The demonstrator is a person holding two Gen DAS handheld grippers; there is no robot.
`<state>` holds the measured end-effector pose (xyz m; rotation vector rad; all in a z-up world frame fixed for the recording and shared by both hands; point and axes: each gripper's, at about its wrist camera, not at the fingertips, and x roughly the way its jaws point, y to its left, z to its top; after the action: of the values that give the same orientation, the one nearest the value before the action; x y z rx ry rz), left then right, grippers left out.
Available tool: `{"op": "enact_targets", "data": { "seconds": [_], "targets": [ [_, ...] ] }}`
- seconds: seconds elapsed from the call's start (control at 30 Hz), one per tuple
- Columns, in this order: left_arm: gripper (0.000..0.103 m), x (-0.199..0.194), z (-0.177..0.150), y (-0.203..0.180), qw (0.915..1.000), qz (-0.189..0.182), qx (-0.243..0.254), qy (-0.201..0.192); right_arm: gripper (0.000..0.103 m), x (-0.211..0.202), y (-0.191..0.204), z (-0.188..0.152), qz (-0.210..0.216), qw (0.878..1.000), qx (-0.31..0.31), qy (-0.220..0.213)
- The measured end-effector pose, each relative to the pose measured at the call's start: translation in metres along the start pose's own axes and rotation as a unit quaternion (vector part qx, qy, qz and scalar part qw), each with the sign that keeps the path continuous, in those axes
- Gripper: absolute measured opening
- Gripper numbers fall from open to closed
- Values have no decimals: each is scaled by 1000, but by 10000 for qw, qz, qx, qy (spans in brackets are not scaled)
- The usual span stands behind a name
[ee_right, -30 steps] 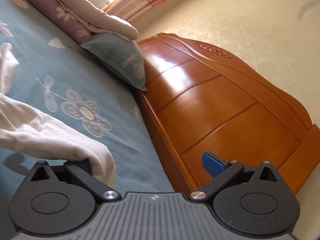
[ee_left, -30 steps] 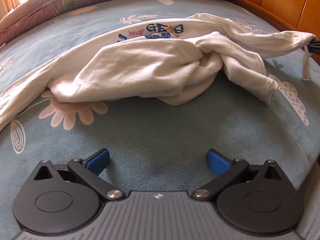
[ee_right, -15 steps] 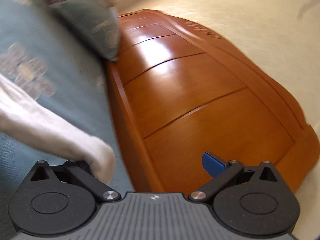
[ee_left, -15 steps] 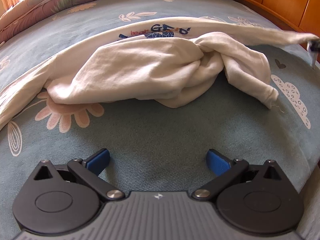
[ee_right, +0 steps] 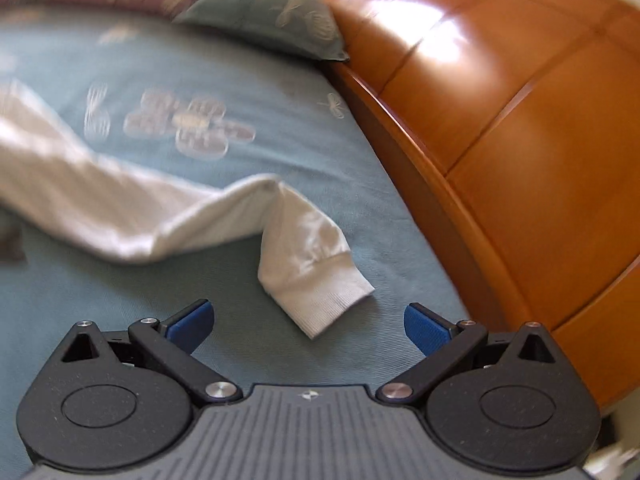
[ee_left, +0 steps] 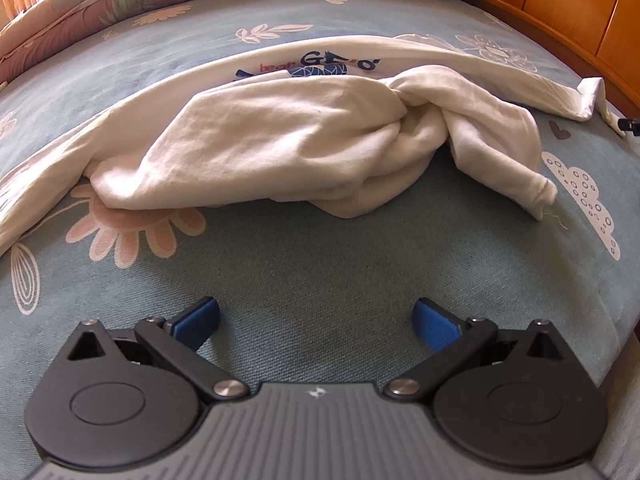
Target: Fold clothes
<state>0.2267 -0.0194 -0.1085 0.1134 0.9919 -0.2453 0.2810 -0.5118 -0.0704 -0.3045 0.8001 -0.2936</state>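
Left gripper [ee_left: 315,322]: low over bedsheet [ee_left: 320,264], jaws wide, empty. Right gripper [ee_right: 307,322]: jaws wide, sleeve cuff [ee_right: 320,300] of white shirt [ee_left: 304,140] released since earlier frame.

– Where does my left wrist camera look?
– Low over the blue flowered bed [ee_left: 320,280], facing the crumpled white sweatshirt [ee_left: 304,148].
– And my right one?
– Close over that sweatshirt's ribbed cuff [ee_right: 320,296], beside the orange wooden headboard [ee_right: 520,140].

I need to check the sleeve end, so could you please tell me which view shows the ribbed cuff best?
The right wrist view: the ribbed cuff lies close and unobstructed on the bedsheet, though slightly blurred. The left wrist view shows that sleeve end only small, near the right edge, ribbing unreadable.
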Motion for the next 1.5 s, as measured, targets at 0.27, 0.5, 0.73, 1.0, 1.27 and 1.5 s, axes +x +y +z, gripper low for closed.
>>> {"op": "enact_targets", "data": {
  "seconds": [0.27, 0.5, 0.73, 1.0, 1.27, 1.5],
  "targets": [
    [103, 2, 3, 2, 10000, -15, 10, 60, 103, 46, -3, 11, -435, 9990, 123, 55],
    [103, 5, 5, 2, 10000, 1, 21, 79, 103, 39, -85, 14, -1962, 9732, 1194, 81],
    [103, 6, 7, 2, 9999, 17, 38, 91, 103, 27, -69, 28, -820, 9874, 1341, -210],
    [103, 6, 7, 3, 9999, 23, 19, 106, 103, 68, -57, 22, 1259, 9617, 2410, 342],
    [103, 5, 5, 3, 10000, -2, 47, 49, 103, 72, -77, -6, 2132, 9161, 3248, 993],
    [103, 5, 7, 2, 10000, 19, 42, 70, 103, 59, -94, 4, 1874, 9110, 3651, 410]
  ]
}}
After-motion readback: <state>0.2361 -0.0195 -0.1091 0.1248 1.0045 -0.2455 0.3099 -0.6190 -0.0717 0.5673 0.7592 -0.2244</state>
